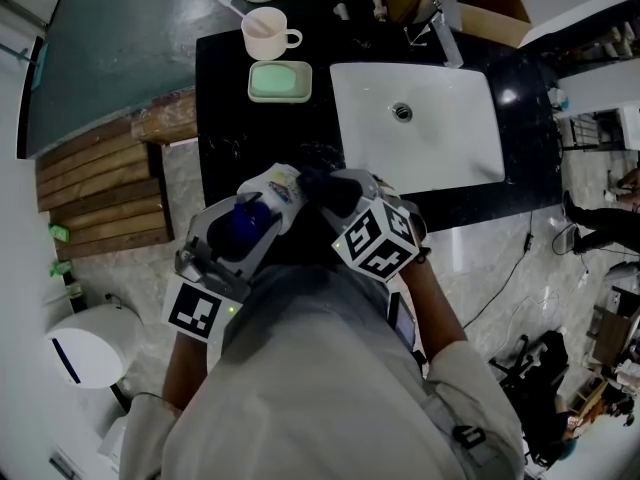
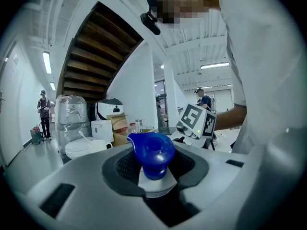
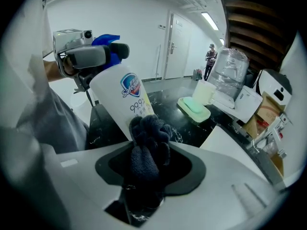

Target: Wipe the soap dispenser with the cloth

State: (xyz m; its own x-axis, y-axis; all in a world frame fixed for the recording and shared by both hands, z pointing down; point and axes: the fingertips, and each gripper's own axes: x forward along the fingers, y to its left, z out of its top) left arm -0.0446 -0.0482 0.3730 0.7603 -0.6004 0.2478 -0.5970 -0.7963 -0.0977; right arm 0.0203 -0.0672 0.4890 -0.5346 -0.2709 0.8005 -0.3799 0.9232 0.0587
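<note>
soap dispenser (image 3: 120, 107) label, "Safeguard" logo, "99.9" beneath

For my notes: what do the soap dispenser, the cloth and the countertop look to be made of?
Soap dispenser: likely plastic, with a smooth white body, a printed label and a glossy blue pump.
Cloth: dark, soft textile, probably microfibre or terry, going by its fuzzy, nubby pile.
Countertop: black polished stone or a look-alike, with pale veining and glare spots.

The left gripper view shows only the pump of the soap dispenser (image 2: 152, 155); its body is hidden. The cloth (image 3: 146, 147) covers its base in the right gripper view.
</note>
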